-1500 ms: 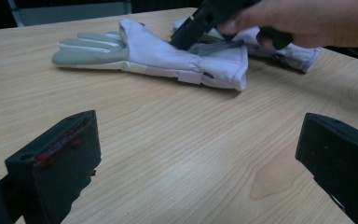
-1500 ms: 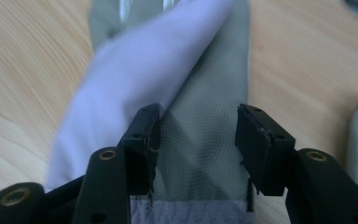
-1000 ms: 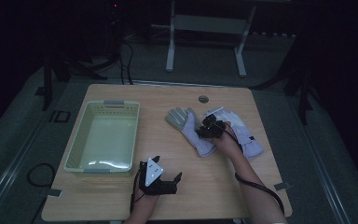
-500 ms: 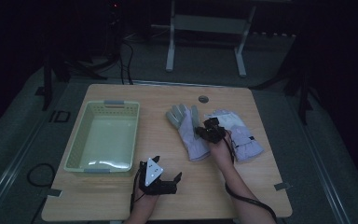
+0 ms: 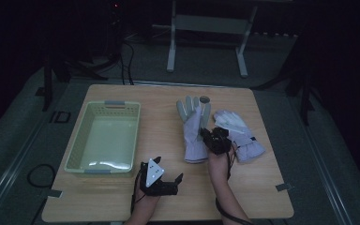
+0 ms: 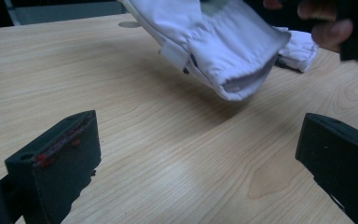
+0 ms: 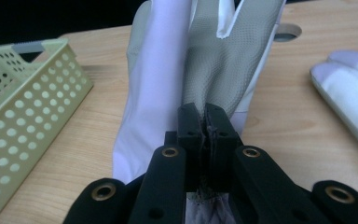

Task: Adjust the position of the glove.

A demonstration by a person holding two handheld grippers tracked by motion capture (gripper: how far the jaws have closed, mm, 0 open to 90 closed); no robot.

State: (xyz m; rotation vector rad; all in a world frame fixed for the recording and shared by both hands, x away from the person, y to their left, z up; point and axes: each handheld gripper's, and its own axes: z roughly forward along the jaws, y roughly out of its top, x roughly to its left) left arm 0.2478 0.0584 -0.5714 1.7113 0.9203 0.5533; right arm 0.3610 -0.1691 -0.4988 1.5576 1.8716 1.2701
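Glove (image 5: 193, 127) at table centre, pinched at its palm edge by right gripper (image 5: 214, 139), jaws clamped tight on fabric; cuff raised off wood in left gripper view. Second glove (image 5: 240, 132) flat at 3 o'clock. Left gripper (image 5: 161, 178) at 7 o'clock, jaws spread wide, gripping nothing. Green basket (image 5: 78, 151) at 9 o'clock.

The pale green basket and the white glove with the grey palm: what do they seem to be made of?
The pale green perforated basket looks like moulded plastic with a smooth finish: its walls carry even rows of round holes. The white glove with the grey palm looks like woven fabric, creased and limp; its grey palm has a fine dotted texture, perhaps a rubbery grip coating. The right hand-held gripper is shut on it.
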